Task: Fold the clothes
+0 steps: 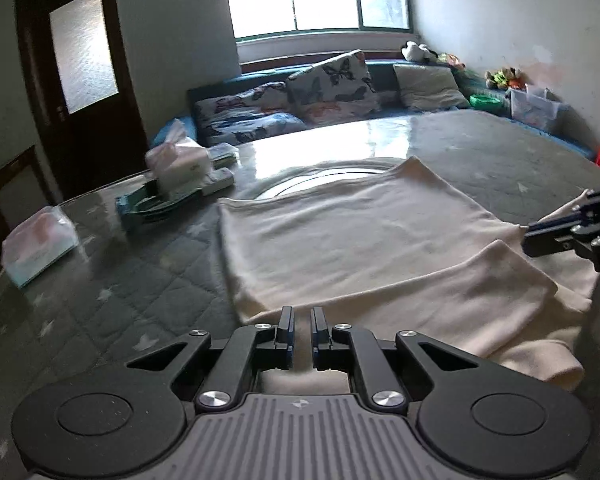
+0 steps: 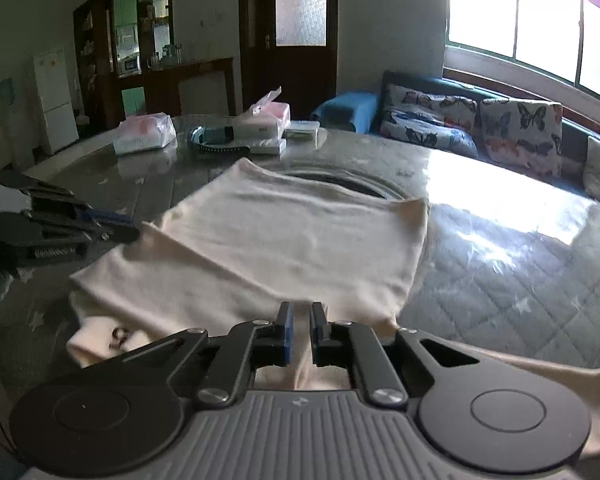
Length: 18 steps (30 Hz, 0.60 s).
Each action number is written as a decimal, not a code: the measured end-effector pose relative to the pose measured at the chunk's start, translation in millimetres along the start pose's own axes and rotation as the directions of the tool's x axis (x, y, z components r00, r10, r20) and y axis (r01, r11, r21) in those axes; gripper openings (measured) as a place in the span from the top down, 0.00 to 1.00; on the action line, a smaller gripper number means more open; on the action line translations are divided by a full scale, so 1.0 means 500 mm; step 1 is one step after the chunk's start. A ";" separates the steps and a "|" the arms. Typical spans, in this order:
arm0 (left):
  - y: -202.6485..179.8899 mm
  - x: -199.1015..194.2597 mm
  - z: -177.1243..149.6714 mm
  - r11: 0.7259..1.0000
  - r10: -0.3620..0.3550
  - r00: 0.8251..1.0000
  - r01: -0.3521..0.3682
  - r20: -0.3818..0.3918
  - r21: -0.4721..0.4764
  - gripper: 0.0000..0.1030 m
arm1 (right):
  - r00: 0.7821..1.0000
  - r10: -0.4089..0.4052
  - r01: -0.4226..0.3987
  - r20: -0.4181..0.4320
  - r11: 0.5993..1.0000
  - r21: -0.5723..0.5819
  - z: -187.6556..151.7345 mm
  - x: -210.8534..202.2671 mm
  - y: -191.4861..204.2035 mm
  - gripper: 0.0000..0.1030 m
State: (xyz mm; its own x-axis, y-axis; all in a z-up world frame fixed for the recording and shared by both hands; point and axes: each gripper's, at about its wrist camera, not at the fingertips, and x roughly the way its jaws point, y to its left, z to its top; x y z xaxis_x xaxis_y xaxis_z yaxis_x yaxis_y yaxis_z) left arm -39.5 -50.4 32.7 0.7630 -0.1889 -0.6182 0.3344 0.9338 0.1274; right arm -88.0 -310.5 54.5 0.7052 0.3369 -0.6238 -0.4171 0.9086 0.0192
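A cream garment (image 1: 360, 232) lies partly folded on the grey quilted table cover (image 1: 132, 280), with a folded flap (image 1: 480, 280) on its near right side. My left gripper (image 1: 302, 320) sits at the garment's near edge, its jaws nearly together with cream cloth pinched between them. In the right wrist view that left gripper (image 2: 134, 232) touches the garment's (image 2: 284, 240) left edge. My right gripper (image 2: 300, 316) is shut on a strip of the same cloth at the near edge. Seen from the left wrist, the right gripper (image 1: 526, 236) holds the garment's right edge slightly lifted.
Tissue packs (image 1: 180, 160) and a dark tray (image 1: 156, 204) stand at the table's far left, with a plastic-wrapped pack (image 1: 36, 248) nearer. A sofa with butterfly cushions (image 1: 328, 80) runs behind the table under a bright window. Plastic boxes (image 1: 534, 104) sit at the far right.
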 end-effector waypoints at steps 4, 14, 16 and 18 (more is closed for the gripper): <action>-0.001 0.039 -0.001 0.999 0.044 0.998 -0.044 -0.037 0.003 0.92 | 0.999 0.020 -0.020 -0.031 1.000 -0.011 -0.005 0.036 0.003 0.92; -0.004 0.029 0.000 0.999 0.052 0.998 -0.052 -0.040 -0.011 0.91 | 0.999 -0.045 0.046 -0.019 0.999 0.028 -0.027 -0.008 -0.040 0.90; -0.011 0.020 0.001 0.999 0.052 0.998 -0.053 -0.033 -0.007 0.88 | 0.995 -0.102 0.103 -0.021 0.993 0.062 -0.040 -0.032 -0.073 0.87; -0.018 0.008 0.001 0.999 0.049 0.998 -0.049 -0.027 -0.002 0.87 | 0.985 -0.171 0.174 -0.030 0.979 0.105 -0.058 -0.055 -0.112 0.79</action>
State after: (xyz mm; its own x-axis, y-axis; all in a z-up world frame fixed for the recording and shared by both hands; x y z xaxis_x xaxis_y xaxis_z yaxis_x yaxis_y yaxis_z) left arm -39.0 -60.0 29.5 0.7633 -0.1350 -0.6318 0.2960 0.9423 0.1562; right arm -100.6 -378.0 47.7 0.7486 0.1687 -0.6412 -0.2260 0.9741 -0.0076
